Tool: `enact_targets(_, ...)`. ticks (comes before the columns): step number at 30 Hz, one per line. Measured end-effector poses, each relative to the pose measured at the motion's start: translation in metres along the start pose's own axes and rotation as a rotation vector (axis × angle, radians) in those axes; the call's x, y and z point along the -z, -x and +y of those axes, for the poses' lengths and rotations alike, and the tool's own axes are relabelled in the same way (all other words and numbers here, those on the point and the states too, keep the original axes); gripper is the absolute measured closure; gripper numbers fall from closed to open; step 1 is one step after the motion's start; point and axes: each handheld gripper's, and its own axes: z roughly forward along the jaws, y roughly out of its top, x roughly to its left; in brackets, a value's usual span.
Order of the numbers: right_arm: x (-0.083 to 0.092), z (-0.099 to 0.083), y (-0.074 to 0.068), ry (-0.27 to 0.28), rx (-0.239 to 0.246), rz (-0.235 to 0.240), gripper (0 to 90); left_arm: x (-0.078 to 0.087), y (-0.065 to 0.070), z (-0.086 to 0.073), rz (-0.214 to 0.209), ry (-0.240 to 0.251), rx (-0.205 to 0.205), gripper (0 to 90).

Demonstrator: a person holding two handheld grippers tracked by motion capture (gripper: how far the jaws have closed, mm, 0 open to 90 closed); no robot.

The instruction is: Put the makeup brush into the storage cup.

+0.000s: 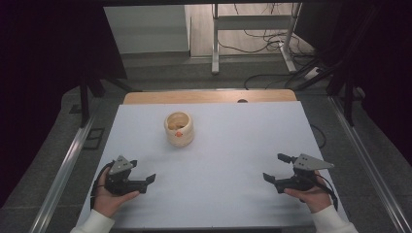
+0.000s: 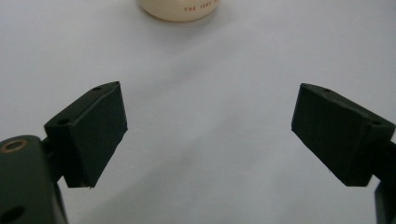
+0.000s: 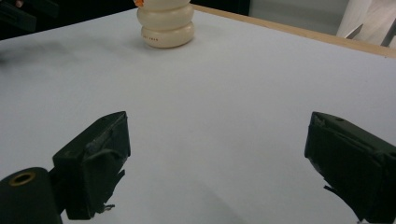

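Fingers (image 2: 88, 135) of the left gripper (image 1: 144, 172) stood wide apart with nothing between them, and so did those of the right gripper (image 1: 278, 168), as we saw them from above near the lower corners of the white table (image 1: 233, 145). Both pairs were blocky, matte black wedges; in the right gripper view the pads (image 3: 95, 163) looked scuffed, with frayed edges. A grey three-cornered plate topped each tool, and a hand (image 1: 111, 201) in a pale sleeve gripped each from the bottom edge of the high view.

We made out the one object on the table as a cream-coloured ribbed jar (image 1: 179, 128), round and open at the top, its side stacked in smooth bulging rings. Something small and orange sat at its mouth; we could not tell what it was. Reddish lettering ran round its base, too small and blurred to read. The left gripper view cut the jar off at the top edge of the frame, leaving just its base (image 2: 180, 9), and the right gripper view cropped its rim (image 3: 166, 25) at upper left.

The jar stood upright in the upper middle of the high view, well apart from both grippers, nearer the left one, and touched by neither.
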Motion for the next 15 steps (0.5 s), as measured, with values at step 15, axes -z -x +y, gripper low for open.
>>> enact_targets(15,0.0034,-0.0083,-0.0049,-0.023,0.006,-0.002,6.7,-0.0012,0.0042,-0.0044,-0.015,-0.019,-0.01,11.1)
